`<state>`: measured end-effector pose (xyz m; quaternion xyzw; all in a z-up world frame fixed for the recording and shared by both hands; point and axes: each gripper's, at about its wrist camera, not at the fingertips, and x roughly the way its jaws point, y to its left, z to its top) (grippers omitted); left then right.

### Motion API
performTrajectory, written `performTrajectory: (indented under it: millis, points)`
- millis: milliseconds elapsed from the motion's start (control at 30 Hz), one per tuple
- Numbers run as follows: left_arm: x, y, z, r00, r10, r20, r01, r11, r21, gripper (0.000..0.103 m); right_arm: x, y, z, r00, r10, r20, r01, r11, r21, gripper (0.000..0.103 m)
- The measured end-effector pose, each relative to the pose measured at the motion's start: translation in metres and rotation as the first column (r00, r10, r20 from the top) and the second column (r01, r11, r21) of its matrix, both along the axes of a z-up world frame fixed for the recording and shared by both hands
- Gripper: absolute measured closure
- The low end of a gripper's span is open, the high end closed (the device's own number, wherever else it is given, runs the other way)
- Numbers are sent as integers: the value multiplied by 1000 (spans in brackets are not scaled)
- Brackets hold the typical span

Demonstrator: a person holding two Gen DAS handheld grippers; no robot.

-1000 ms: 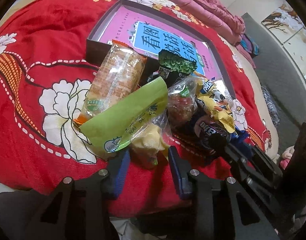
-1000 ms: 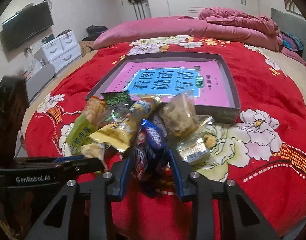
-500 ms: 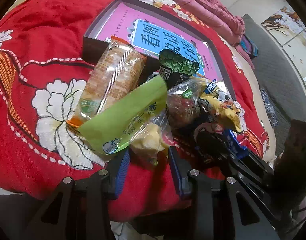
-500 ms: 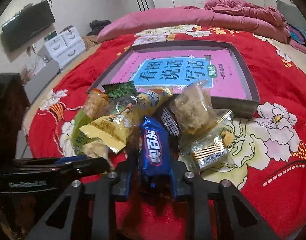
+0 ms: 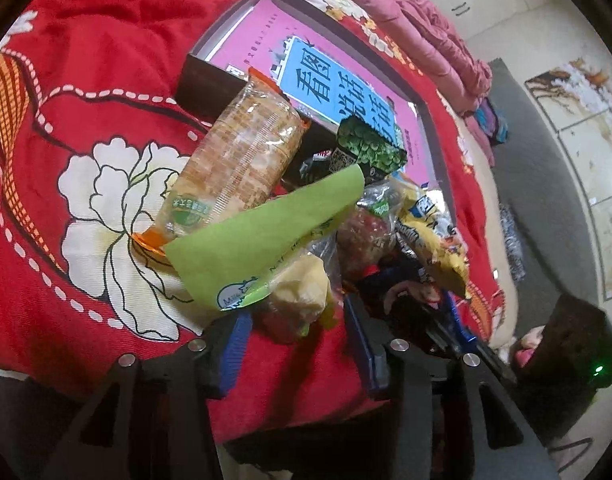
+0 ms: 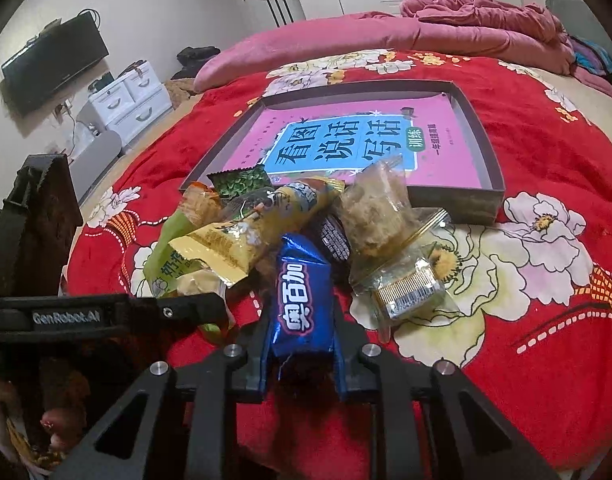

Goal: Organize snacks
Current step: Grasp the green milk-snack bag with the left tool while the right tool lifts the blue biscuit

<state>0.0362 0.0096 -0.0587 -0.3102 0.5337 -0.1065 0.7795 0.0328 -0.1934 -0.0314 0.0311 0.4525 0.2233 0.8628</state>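
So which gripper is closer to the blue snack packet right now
Right. The right gripper is shut on the blue snack packet, a pad against each side. The left gripper, jaws just opening, sits beside it around the yellow end of the green packet, not touching the blue one.

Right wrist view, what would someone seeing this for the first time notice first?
The blue snack packet stands out, clamped in the right gripper at the bottom centre. Behind it a heap of snack bags lies on the red flowered bedspread. Farther back sits a shallow dark box with a pink and blue book inside.
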Motion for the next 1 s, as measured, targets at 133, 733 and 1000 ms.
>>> performTrajectory:
  millis: [133, 733, 1000]
  points:
    - [1, 0, 0, 1000, 0, 3, 0, 1000, -9, 55, 0, 0, 0, 1000, -1, 0, 1, 1000, 0, 79]
    - [-3, 6, 3, 1000, -16, 26, 17, 999, -41, 69, -12, -15, 12, 999, -52, 9, 52, 998, 25, 79]
    - [-10, 11, 12, 998, -13, 55, 14, 1000, -19, 69, -16, -32, 20, 994, -105, 18, 104, 993, 63, 79]
